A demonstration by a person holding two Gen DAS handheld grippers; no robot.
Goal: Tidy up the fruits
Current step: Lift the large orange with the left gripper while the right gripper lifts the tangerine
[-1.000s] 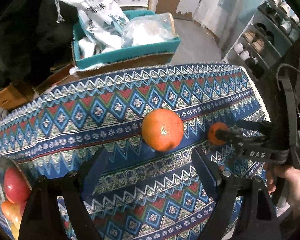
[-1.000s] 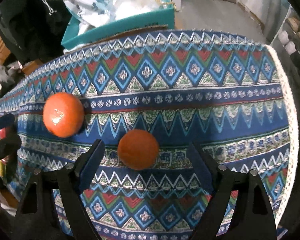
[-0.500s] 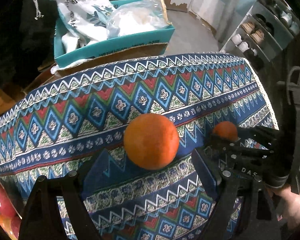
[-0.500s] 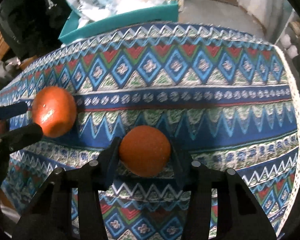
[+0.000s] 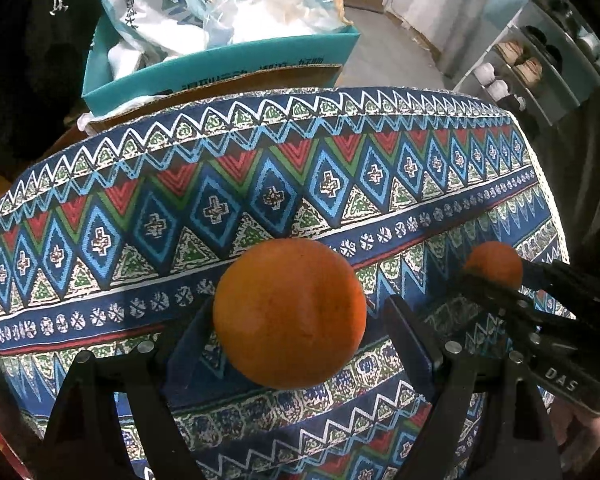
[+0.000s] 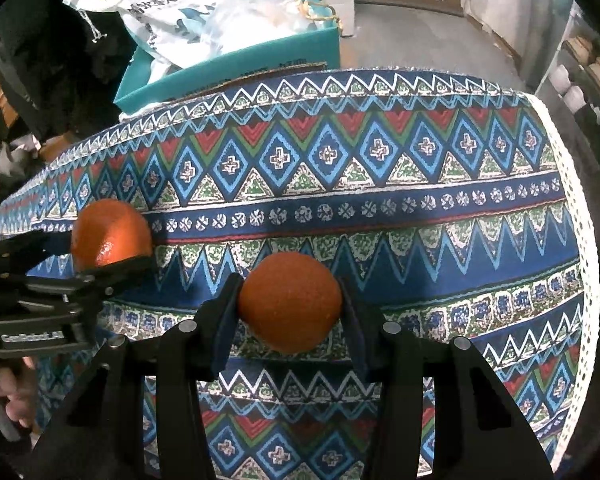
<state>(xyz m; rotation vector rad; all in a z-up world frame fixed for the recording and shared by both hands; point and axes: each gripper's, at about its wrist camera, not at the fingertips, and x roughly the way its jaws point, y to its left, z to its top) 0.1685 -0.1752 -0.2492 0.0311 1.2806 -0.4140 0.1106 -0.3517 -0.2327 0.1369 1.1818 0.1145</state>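
The patterned tablecloth [image 5: 260, 184] fills my view. My left tongs [image 5: 296, 328] are closing around the bigger orange [image 5: 290, 312] at six o'clock, with daylight still showing beside it. My right tongs [image 6: 290, 308] clamp the smaller orange [image 6: 290, 300], at three o'clock from the bigger.

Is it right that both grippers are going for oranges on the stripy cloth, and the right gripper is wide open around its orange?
Not quite. The right gripper is shut on its orange, pads pressing both sides, as the right wrist view shows. The rest holds: the left gripper is closing around the bigger orange on the cloth.
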